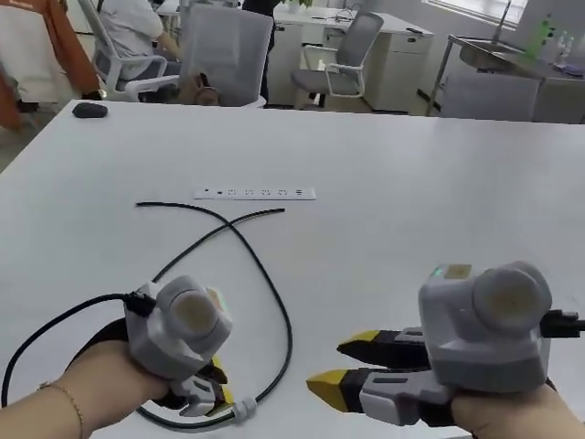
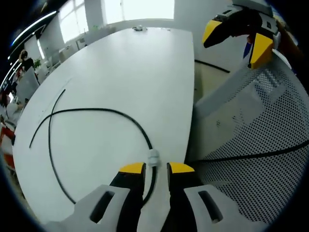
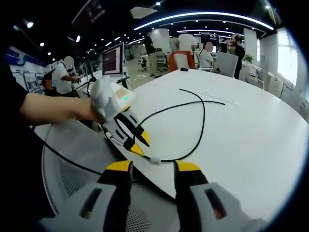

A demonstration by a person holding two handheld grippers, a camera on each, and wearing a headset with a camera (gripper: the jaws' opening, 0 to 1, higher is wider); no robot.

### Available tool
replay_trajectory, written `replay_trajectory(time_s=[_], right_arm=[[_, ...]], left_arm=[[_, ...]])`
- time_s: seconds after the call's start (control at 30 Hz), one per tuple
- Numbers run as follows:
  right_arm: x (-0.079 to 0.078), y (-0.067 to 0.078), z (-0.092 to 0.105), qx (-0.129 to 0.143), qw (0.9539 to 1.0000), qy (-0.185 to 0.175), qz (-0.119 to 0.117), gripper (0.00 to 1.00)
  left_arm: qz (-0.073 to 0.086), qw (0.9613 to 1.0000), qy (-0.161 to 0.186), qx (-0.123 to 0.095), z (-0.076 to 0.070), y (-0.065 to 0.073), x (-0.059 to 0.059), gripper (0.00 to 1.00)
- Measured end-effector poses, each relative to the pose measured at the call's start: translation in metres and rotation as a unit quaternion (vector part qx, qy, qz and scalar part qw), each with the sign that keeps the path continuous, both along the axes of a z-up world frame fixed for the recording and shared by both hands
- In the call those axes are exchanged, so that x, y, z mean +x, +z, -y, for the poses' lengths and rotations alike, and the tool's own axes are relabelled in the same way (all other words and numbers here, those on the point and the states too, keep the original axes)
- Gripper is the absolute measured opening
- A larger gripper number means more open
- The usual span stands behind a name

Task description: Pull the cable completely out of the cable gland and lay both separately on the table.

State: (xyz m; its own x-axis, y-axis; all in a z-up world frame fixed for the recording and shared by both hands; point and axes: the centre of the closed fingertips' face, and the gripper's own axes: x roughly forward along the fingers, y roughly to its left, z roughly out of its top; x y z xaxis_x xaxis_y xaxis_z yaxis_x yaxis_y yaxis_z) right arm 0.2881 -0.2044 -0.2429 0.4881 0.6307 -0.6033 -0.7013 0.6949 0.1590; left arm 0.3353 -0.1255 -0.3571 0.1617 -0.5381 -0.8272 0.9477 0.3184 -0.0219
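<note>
Left gripper [image 2: 157, 169] is closest, low at the near edge of the white table [image 1: 411, 201]. Its jaws are clenched on the black cable [image 1: 266, 274] just behind the small white cable gland [image 2: 153, 157], which is threaded on the cable at that edge. From there the cable runs away in a wide loop over the table and crosses itself farther out, with its ends lying near a white power strip [image 1: 254, 193]. Thin and limp, the cable probably weighs almost nothing and bends wherever it is pushed, so it needs a firm pinch close to the gland. The gland looks hard, smooth and tiny, so it may slip, and it is best gripped across its body. Right gripper [image 1: 340, 364] hovers to the right, jaws spread and holding nothing.
</note>
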Motion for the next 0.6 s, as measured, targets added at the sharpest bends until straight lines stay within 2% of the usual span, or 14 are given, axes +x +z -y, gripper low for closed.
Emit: replay_trajectory(time_s=[0.17,0.37,0.4,0.43,0.47,0.53,0.6], right_arm=[[-0.007,-0.002,0.013,0.001,0.9998,-0.017,-0.008,0.34],[-0.013,0.001,0.025,0.002,0.9993,-0.037,-0.009,0.34],[-0.014,0.003,0.027,0.001,0.9991,-0.042,-0.008,0.34],[-0.015,0.003,0.028,0.001,0.999,-0.044,-0.007,0.34],[-0.016,0.004,0.03,0.002,0.9988,-0.049,-0.006,0.34],[-0.018,0.004,0.034,0.001,0.9983,-0.057,-0.006,0.34],[-0.021,0.005,0.037,0.0,0.998,-0.063,-0.006,0.34]], left_arm=[[-0.017,0.9996,-0.014,0.015,0.006,-0.019,-0.002,0.26],[-0.02,0.999,0.01,0.039,0.006,-0.043,0.007,0.29],[-0.023,0.9984,0.015,0.049,0.004,-0.047,0.008,0.28],[-0.008,0.9969,0.008,0.078,-0.004,-0.052,0.012,0.26],[-0.003,0.9967,0.005,0.081,-0.004,-0.054,0.013,0.25],[-0.017,0.9972,0.017,0.07,-0.001,-0.058,0.01,0.26],[-0.024,0.9974,0.023,0.064,0.0,-0.061,0.01,0.26]])
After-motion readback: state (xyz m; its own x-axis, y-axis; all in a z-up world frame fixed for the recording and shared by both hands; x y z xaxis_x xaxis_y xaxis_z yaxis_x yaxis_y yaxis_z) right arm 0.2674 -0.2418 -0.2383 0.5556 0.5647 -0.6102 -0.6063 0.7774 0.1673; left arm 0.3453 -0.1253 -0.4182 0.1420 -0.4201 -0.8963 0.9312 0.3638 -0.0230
